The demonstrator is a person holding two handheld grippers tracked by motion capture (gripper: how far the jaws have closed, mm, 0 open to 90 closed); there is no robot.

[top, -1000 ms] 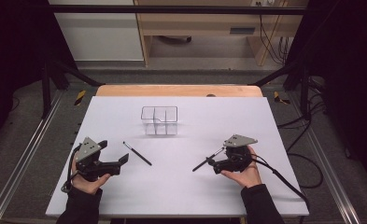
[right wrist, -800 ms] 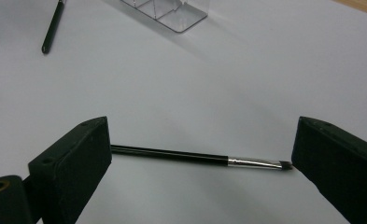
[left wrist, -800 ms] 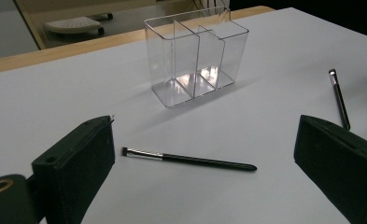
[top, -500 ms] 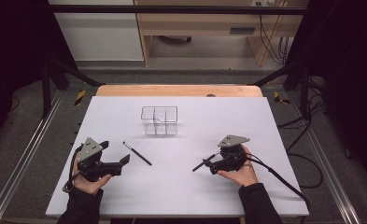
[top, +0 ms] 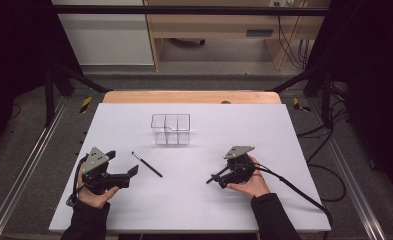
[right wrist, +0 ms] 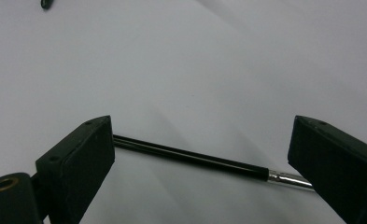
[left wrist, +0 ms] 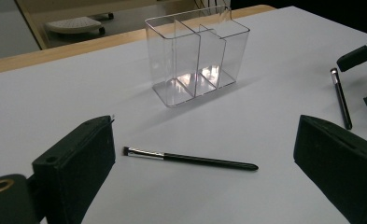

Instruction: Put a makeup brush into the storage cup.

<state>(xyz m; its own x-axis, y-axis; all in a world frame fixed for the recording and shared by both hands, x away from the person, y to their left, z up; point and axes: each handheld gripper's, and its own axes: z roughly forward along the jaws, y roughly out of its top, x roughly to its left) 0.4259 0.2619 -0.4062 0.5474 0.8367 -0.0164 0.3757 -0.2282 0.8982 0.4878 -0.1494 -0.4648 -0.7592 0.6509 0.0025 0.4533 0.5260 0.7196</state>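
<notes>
Makeup brush (right wrist: 190,157) lies flat on table (top: 284,130), long axis crosswise between the spread jaws of right gripper (top: 215,179); nothing grasped. Left gripper (top: 132,171) likewise agape.

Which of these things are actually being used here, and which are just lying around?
In use: right claw, open around a black brush; left claw, open near another brush; clear divided holder.

Lying about: cables on the floor; yellow-and-black tape marks.
</notes>
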